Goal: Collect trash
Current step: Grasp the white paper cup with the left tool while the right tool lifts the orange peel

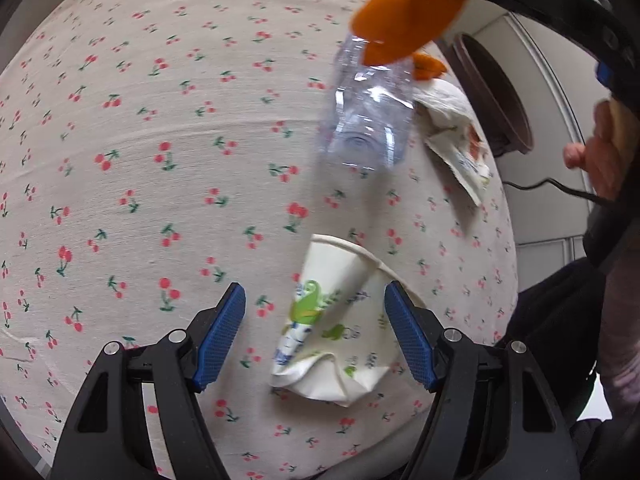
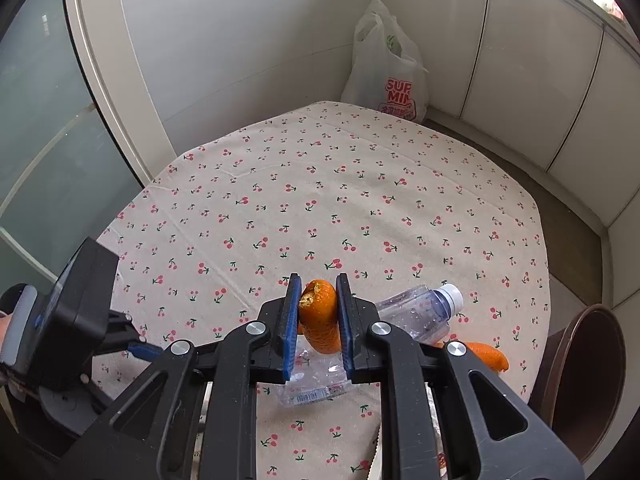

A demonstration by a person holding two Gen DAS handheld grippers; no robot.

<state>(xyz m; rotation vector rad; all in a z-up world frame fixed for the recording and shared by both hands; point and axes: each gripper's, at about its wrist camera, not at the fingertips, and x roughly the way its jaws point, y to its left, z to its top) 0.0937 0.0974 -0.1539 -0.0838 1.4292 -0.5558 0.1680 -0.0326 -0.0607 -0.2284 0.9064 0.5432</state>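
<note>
Cherry-print worktop (image 1: 160, 128): crushed paper cup (image 1: 332, 320) lies between the spread, untouching fingers of the left gripper (image 1: 316, 332), long axis pointing away. Beyond it, right gripper (image 2: 318, 316) pinches orange peel (image 2: 320, 320) above the plastic bottle (image 2: 420, 314).

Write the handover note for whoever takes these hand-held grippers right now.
Left hand-held gripper: open, poised over the crushed paper cup, cup between its fingers, not gripped.
Right hand-held gripper: shut on a piece of orange peel, lifted off the table.
On the tablecloth: clear plastic bottle lying down, a second peel piece, a crumpled wrapper.
Brown bin stands beside the table's right edge; white plastic bag at the far corner.
Done: peel picked up. Left: bin the peel, then cup, bottle, second peel, wrapper.
</note>
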